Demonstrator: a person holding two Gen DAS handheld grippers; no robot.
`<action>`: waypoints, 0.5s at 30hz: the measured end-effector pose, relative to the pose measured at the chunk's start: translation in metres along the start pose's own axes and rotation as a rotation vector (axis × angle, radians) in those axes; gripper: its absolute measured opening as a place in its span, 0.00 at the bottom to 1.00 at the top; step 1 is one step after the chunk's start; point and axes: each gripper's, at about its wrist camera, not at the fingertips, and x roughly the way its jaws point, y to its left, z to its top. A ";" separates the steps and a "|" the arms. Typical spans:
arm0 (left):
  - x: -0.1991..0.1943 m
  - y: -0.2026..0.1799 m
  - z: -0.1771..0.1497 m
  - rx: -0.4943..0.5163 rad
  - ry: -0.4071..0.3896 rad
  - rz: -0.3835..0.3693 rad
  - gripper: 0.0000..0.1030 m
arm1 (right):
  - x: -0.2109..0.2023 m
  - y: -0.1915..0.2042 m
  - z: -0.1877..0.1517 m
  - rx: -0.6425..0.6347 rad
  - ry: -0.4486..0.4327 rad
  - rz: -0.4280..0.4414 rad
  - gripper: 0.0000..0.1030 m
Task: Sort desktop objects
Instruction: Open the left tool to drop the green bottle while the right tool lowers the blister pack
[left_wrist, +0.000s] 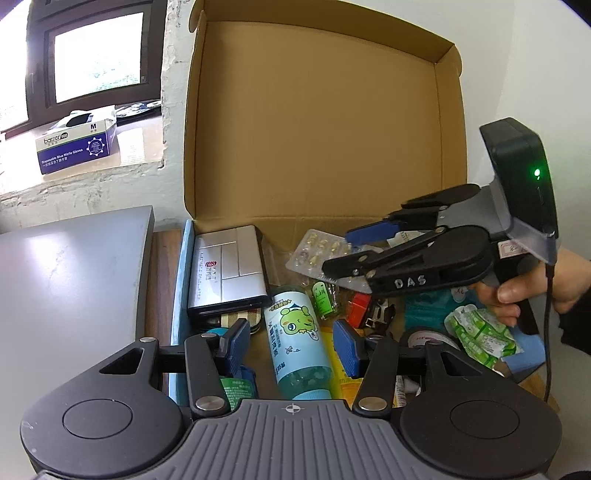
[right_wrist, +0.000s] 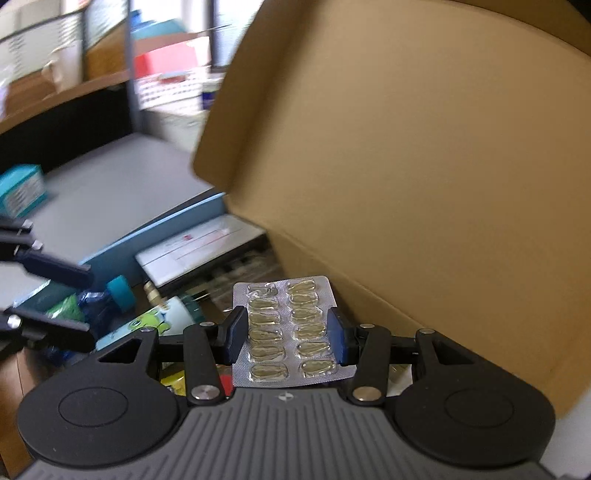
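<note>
Right gripper (right_wrist: 287, 334) pinches a blister pack of yellowish capsules (right_wrist: 284, 332) edge to edge; both blue pads press its sides. The pack is held flat, lifted clear of the clutter, just in front of the raised flap of the cardboard box (right_wrist: 424, 166). From the left wrist view the same right gripper (left_wrist: 345, 251) comes in from the right, carried by a hand (left_wrist: 532, 288), the pack (left_wrist: 317, 254) showing beneath its fingers.

Left gripper (left_wrist: 291, 341) hovers over the box contents, fingers spread, nothing between the pads. A light-blue spray bottle with a green cartoon frog (left_wrist: 295, 339) lies in the gap below them; contact cannot be told.

Inside the box: a silver case (left_wrist: 229, 269) at the left wall, a small green vial (left_wrist: 324, 299), a red clip-like item (left_wrist: 358, 308), a roll of black tape (left_wrist: 424, 336), a green-and-white sachet (left_wrist: 480, 336).

Outside the box, a grey closed laptop (left_wrist: 70, 277) lies on the tabletop to the left. A box of nitrile gloves (left_wrist: 77, 142) sits on the window sill behind.
</note>
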 end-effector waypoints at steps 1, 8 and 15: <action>0.000 0.000 0.000 0.002 0.001 0.000 0.52 | 0.002 0.002 0.000 -0.025 0.002 0.003 0.52; 0.001 -0.002 0.000 0.003 0.005 0.001 0.52 | -0.006 -0.001 -0.003 -0.005 -0.019 -0.029 0.59; -0.004 -0.003 0.000 -0.008 -0.003 0.013 0.57 | -0.026 -0.001 -0.016 0.088 -0.017 -0.096 0.59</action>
